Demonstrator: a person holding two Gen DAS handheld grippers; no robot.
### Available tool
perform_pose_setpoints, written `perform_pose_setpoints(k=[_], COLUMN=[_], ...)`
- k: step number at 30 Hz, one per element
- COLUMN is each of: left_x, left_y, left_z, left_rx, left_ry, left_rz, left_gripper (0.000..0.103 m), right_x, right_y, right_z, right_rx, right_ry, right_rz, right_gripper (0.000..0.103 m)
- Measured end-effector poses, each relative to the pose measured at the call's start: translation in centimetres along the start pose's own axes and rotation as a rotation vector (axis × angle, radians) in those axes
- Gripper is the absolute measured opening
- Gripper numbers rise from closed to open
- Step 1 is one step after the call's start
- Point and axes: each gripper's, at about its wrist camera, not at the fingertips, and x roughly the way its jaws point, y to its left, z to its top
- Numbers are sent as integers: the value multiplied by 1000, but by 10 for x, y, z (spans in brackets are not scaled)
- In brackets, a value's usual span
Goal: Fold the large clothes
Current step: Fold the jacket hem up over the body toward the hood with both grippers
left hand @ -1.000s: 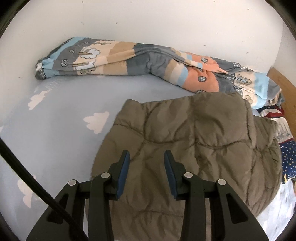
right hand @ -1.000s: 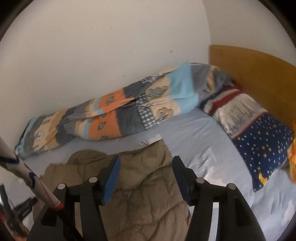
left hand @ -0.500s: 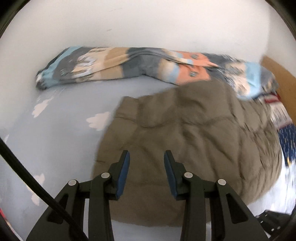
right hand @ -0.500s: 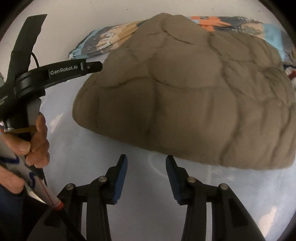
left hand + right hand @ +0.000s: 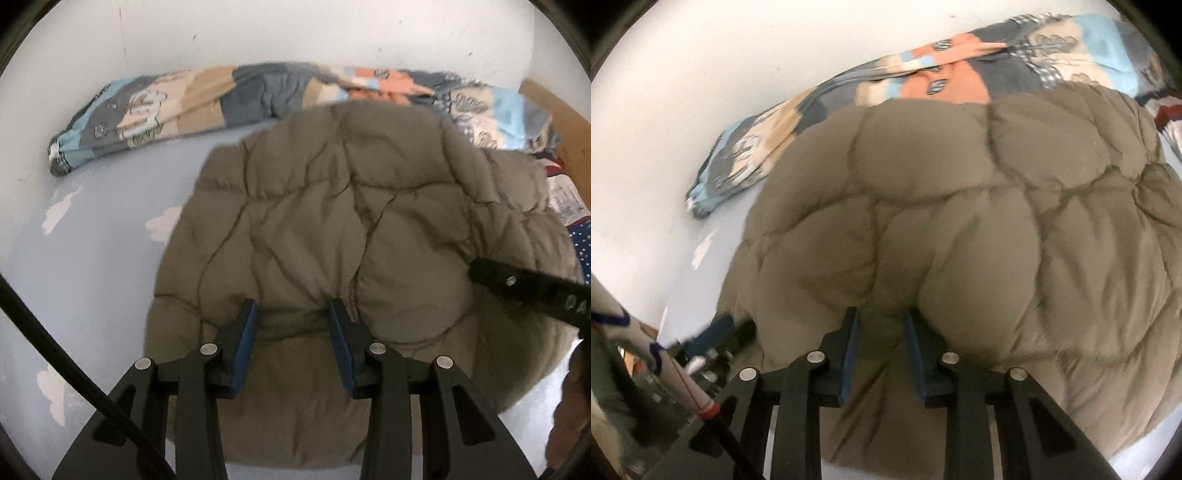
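Observation:
An olive-brown quilted puffer jacket (image 5: pixel 354 229) lies folded in a thick pile on the pale blue bed sheet (image 5: pixel 92 251). My left gripper (image 5: pixel 293 314) is open, its fingertips pressed against the jacket's near part. In the right wrist view the jacket (image 5: pixel 979 192) fills most of the frame. My right gripper (image 5: pixel 880 317) is open with a narrower gap, its fingertips pushed into the jacket's near edge, with fabric between them. Part of the right gripper's body (image 5: pixel 532 291) shows at the right of the left wrist view.
A rolled patchwork duvet (image 5: pixel 240 99) lies along the white wall behind the jacket. A star-patterned pillow (image 5: pixel 580 243) and a wooden headboard (image 5: pixel 561 122) are at the right. The sheet has white cloud prints (image 5: pixel 59 212). The left gripper body (image 5: pixel 713 343) sits low left in the right wrist view.
Both grippers have moved in onto the jacket. The right gripper swung from facing the pillow down to the jacket's near edge, and its fingers have narrowed.

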Motion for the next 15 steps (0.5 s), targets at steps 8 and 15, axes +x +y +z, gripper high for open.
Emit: perform_pose_setpoints(k=[8,15], left_x=[20,-16], left_y=[15,12], left_z=[7,13], left_rx=[-64,-86], left_ry=[1,-41], left_rz=[-5,-68], left_gripper=[56,56], right_x=[-5,-75], right_y=[-13,-44], right_z=[14,2], right_rx=[-54,-74], right_ry=[-31,-124], right_rz=[-64,-210], right_gripper=[19,23])
